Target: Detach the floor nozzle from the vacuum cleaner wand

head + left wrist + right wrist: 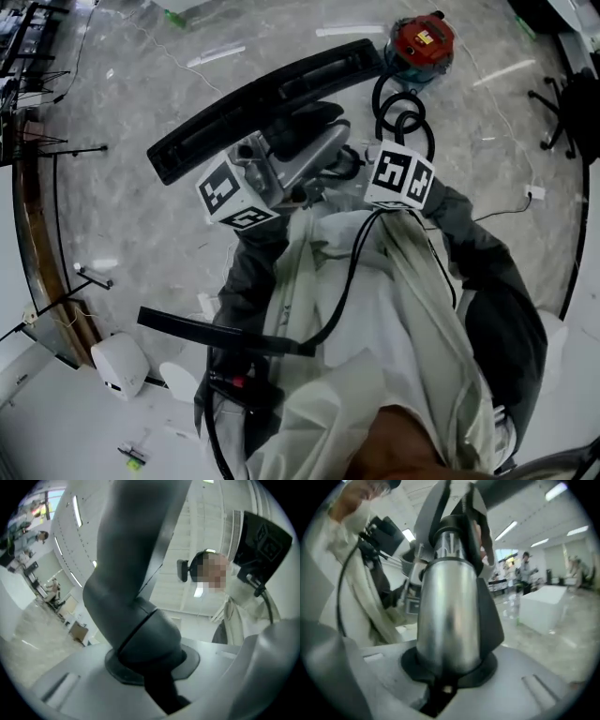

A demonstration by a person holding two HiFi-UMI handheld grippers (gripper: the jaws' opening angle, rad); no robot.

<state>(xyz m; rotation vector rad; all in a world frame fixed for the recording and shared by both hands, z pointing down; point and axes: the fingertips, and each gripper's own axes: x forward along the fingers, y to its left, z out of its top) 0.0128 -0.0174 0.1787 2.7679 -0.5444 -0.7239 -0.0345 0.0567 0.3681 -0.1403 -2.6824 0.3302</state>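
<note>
Left tongs (150,665): narrow, clamped on the grey neck (126,583) of the nozzle (262,98).
Right tongs (447,670): narrow, clamped on the silver wand (447,606), just beside the nozzle's neck.
Nozzle: long black bar, directly beyond both tongs.
Hose (401,117): black loops, near the nozzle's right end.
Red canister (420,42): on the floor (131,225), past that same end.

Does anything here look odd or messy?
Nothing looks broken. The floor nozzle is held up at a slant, its neck clamped in the left tool, while the right tool grips the metal wand. White scraps lie near the red vacuum cleaner.
</note>
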